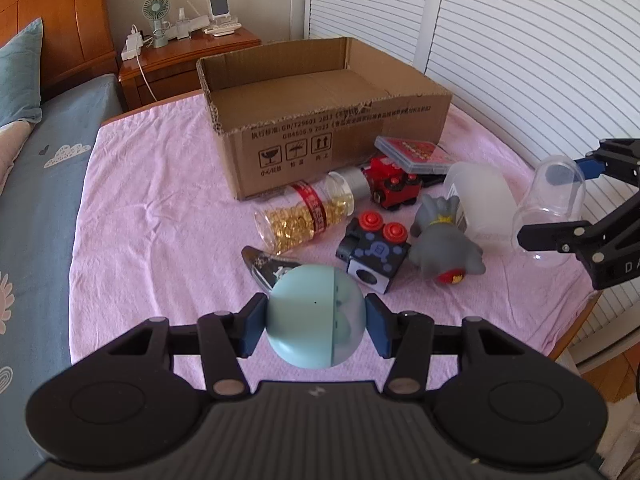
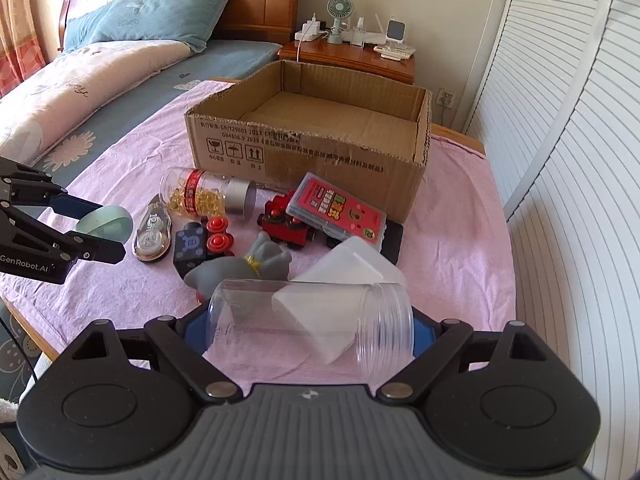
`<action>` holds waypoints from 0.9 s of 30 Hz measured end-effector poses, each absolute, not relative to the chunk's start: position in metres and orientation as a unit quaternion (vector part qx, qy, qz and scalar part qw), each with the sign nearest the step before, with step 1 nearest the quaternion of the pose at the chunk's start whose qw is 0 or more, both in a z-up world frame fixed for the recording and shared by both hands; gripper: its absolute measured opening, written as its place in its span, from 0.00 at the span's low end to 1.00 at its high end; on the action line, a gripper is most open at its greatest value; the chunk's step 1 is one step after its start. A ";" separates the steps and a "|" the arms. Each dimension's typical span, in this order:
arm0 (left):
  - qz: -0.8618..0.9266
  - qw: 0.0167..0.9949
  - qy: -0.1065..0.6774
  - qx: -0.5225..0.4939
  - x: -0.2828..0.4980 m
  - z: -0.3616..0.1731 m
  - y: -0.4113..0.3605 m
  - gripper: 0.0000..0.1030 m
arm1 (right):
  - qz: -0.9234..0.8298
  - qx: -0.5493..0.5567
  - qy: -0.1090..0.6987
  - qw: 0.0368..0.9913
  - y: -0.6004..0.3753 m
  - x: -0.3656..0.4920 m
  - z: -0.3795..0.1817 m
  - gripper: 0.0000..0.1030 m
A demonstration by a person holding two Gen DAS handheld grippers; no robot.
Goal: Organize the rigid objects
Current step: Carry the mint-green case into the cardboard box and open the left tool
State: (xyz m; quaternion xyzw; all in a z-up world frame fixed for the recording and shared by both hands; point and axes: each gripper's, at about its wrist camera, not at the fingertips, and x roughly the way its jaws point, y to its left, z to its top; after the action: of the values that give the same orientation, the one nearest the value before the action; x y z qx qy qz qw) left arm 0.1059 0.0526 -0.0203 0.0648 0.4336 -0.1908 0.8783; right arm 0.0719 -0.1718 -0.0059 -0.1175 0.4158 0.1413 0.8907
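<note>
My left gripper (image 1: 316, 326) clamps a pale blue ball (image 1: 316, 316) between its blue pads (image 1: 252, 330), the ball clear of the pink cloth (image 1: 160, 220). My right gripper (image 2: 312, 326) holds a clear plastic jar (image 2: 312, 326) sideways between its fingers, one at each end, threaded mouth to the right.

Just beyond the left fingertips lie a tape dispenser (image 1: 266, 268) and a black block with red buttons (image 1: 374, 246); to the right of that block sits a grey rubber toy (image 1: 444, 236). Beyond the jar, a frosted white container (image 2: 356, 266) lies on its side.

Farther out rest a bottle of golden capsules (image 1: 304, 214) on its side, a red toy train (image 1: 394, 184) and a red card case (image 1: 416, 154). Behind them all stands an open cardboard box (image 1: 320, 120), nothing visible inside.
</note>
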 end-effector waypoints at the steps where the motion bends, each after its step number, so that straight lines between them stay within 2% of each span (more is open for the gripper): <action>1: -0.193 0.879 0.432 0.064 0.109 -0.016 0.052 0.50 | 0.143 -0.120 0.413 0.892 -0.171 0.074 -0.004 0.91; 15: -0.194 0.901 0.380 0.083 0.206 0.045 0.022 0.50 | 0.160 -0.111 0.369 0.909 -0.177 0.123 0.029 0.91; 27: -0.148 0.892 0.417 0.091 0.330 0.013 -0.003 0.50 | 0.155 -0.086 0.368 0.913 -0.190 0.153 0.032 0.91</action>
State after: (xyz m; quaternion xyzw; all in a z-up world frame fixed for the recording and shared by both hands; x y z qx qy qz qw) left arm 0.3303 -0.0026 0.0127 0.0910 0.4169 -0.1479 0.8922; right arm 0.1528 -0.1899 0.0316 -0.0862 0.3680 0.1553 0.9127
